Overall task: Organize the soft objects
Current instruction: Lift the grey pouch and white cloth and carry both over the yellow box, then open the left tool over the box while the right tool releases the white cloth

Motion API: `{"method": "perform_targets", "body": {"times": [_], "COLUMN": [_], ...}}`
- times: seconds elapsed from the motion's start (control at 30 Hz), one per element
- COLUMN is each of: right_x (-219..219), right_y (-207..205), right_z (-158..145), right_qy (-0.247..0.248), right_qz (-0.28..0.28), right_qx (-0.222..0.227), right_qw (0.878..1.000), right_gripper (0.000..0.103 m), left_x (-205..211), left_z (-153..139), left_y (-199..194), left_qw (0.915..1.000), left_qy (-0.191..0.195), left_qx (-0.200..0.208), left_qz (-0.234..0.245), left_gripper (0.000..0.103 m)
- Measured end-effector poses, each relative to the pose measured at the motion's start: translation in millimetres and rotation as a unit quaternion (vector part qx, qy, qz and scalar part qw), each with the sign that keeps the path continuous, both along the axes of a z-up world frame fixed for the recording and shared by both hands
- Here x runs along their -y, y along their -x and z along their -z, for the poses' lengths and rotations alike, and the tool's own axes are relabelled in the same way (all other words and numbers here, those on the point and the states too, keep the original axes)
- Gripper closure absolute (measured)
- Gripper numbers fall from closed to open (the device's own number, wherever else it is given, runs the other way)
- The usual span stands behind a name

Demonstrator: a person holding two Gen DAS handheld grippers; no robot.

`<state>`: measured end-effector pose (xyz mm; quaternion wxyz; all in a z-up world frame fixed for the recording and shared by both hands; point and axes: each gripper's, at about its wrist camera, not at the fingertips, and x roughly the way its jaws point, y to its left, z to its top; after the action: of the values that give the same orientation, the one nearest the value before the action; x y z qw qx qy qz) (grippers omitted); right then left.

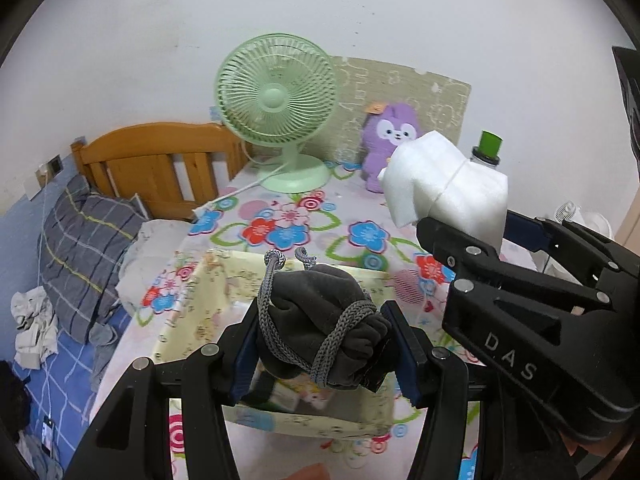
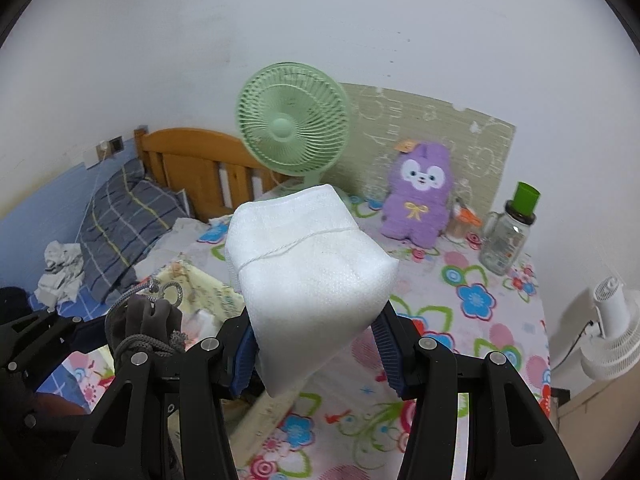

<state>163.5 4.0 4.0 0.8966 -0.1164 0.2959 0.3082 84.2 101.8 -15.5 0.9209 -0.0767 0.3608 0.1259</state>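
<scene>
grey pouch (image 1: pixel 320 320) clamped in left gripper (image 1: pixel 324 344) at lower centre; lower gently into box (image 1: pixel 188 312); right gripper (image 2: pixel 316 356) grips foam (image 2: pixel 308 272).

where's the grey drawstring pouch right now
The grey drawstring pouch is clamped in the left gripper, held above the yellow fabric box on the floral table, left of the right gripper's white foam bundle.

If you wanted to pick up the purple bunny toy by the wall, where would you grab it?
Probably around its chubby middle. The purple bunny toy sits upright, leaning against the green mat, face toward the cameras, so I'd come from the front with one finger on each side of its belly. The ears are thinner and floppier. Both grippers are full just now, with the white foam bundle and grey drawstring pouch.
</scene>
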Motion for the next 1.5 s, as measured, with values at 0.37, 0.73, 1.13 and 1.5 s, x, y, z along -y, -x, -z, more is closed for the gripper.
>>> {"method": "perform_targets", "body": {"times": [0.37, 0.73, 1.13, 1.5], "right_x": [-32.8, -60.1, -82.2, -91.6], "right_y": [10.8, 8.7, -5.2, -15.5], "right_z": [0.4, 11.0, 37.7, 56.3], "right_qy": [0.008, 0.016, 0.024, 0.031], "right_qz": [-0.02, -0.034, -0.044, -0.047], "right_qx": [-0.001, -0.012, -0.044, -0.064], "right_qw": [1.0, 0.999, 0.998, 0.996], "right_gripper": [0.048, 0.048, 0.048, 0.048], "left_x": [-34.1, -58.6, -76.7, -84.5], "left_z": [2.9, 14.3, 35.9, 48.5], "left_y": [9.4, 8.8, -4.0, -10.0], "left_qw": [0.9997, 0.999, 0.9976, 0.9964], "left_qy": [0.011, 0.02, 0.027, 0.03], "left_qx": [0.0, -0.012, -0.041, -0.058], "left_qz": [-0.023, -0.039, -0.048, -0.054], "left_gripper": [0.044, 0.044, 0.044, 0.043]}}
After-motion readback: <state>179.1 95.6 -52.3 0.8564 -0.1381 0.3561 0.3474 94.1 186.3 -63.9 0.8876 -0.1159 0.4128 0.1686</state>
